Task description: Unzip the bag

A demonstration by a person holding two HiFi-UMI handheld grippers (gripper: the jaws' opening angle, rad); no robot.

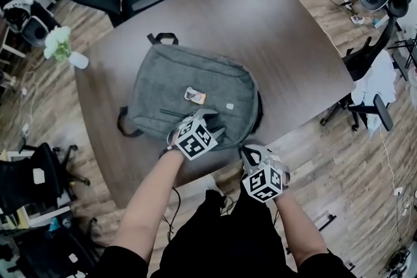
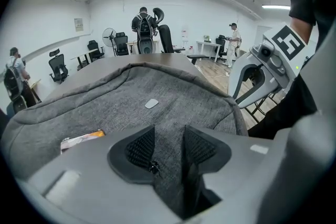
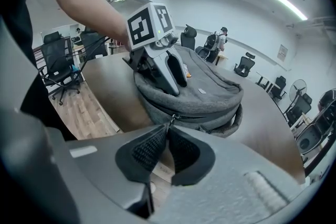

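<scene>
The grey backpack (image 1: 195,84) lies flat on the dark wooden table (image 1: 293,42), its carry handle (image 1: 163,38) pointing away from you and its bottom end close to the table's near edge. 1 small orange-and-white packet (image 1: 195,96) rests on its upper face, with a small pale label (image 1: 229,105) just to the right of it.

Your left gripper (image 2: 169,136) lies on top of the bag near that bottom end. Its jaws are spread, and the grey fabric shows across the whole gap between the 2 pads (image 2: 140,148). A tiny dark zip tab (image 2: 153,168) sits right against the left-hand pad. Whether the pads squeeze the fabric or only rest on it is not clear.

Your right gripper (image 3: 167,131) hangs off the table edge at the bag's near right corner. Its jaws are almost pressed together, pinching the metal zip pull (image 3: 171,120) at their tips. That pull belongs to the main zip (image 3: 205,119), which runs as a dark line along the bag's side wall.

In the right gripper view your left forearm (image 3: 100,2) reaches across above the bag.
</scene>
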